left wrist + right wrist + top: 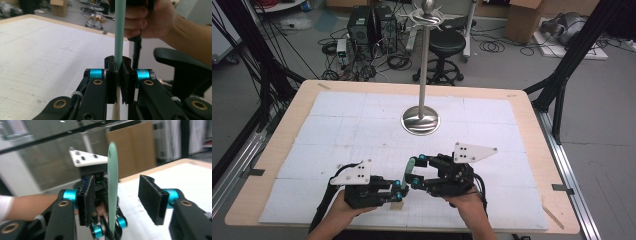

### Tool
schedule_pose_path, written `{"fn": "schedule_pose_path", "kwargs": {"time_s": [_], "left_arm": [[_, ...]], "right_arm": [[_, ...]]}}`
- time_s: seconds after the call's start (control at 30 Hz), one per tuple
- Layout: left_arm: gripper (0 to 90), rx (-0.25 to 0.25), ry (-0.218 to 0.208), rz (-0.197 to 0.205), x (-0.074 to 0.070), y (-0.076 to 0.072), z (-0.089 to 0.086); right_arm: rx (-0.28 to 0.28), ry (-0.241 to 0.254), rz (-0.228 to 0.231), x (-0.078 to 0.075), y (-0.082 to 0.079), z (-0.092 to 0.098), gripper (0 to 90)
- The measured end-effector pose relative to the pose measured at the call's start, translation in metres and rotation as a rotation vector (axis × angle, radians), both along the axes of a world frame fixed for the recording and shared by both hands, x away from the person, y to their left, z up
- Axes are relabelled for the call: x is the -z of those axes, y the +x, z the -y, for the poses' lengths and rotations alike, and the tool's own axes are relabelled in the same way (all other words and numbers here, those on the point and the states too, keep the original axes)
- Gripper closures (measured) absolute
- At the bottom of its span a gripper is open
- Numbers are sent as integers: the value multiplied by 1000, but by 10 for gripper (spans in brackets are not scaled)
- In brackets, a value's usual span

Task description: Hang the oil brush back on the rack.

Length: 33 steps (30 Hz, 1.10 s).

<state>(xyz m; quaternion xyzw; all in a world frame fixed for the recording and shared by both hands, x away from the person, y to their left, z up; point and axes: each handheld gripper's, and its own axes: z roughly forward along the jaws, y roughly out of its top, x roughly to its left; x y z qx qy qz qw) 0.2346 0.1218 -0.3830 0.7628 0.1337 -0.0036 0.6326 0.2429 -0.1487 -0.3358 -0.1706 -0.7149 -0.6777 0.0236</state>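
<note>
A slim mint-green spatula-like tool point(407, 170) is seen held above the near middle of the table point(287, 130), between the two claws. The left claw point(398, 192) is pressed together on the tool's lower part, where the green gives way to a pale wooden handle point(116, 110); the jaws are clamped flat against both sides in the left gripper view. The right claw point(117, 195) is spread, and the tool's rounded green end point(112, 185) is seen standing upright in the gap, nearer the left-hand jaw, with no contact to be made out. A metal stand point(421, 117) with a tall pole is set farther back on the table, well apart.
</note>
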Motion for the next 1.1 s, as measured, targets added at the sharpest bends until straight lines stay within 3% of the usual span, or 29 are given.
{"fn": "schedule_pose_path", "kwargs": {"time_s": [0.07, 0.17, 0.2, 0.27, 0.4, 0.5, 0.6, 0.7, 0.73, 0.9, 1.1], "left_arm": [[844, -9, -22, -9, -1, 1, -1], [844, 3, -37, -15, -1, 1, 0], [844, 9, -43, -19, 0, 2, 0], [844, 15, -50, -21, 0, 1, 0], [843, 16, -62, -19, -1, 2, 0], [807, -5, -53, -18, -1, 2, -2], [541, -63, -27, -18, -1, 3, -10], [489, -125, -30, -13, -1, 6, -27], [431, -172, -36, -10, -1, 7, -37], [370, -273, -45, 0, 1, 10, -70], [270, -375, -17, 9, 10, 12, -97]], "right_arm": [[46, -11, 29, 0, -4, -3, 498], [53, -8, 31, 0, -3, -5, 530], [38, -8, 33, 0, -2, -6, 612], [31, -4, 34, 1, -2, -7, 634], [-5, 26, 35, 0, -1, -9, 811], [-13, 33, 19, 0, 2, -10, 829], [19, 12, 9, -5, 10, -10, 832], [51, -2, 7, -12, 18, -10, 832], [78, -10, 10, -19, 26, -10, 832], [121, -35, 19, -34, 40, -12, 832], [169, -73, 30, -54, 58, -21, 832]]}}
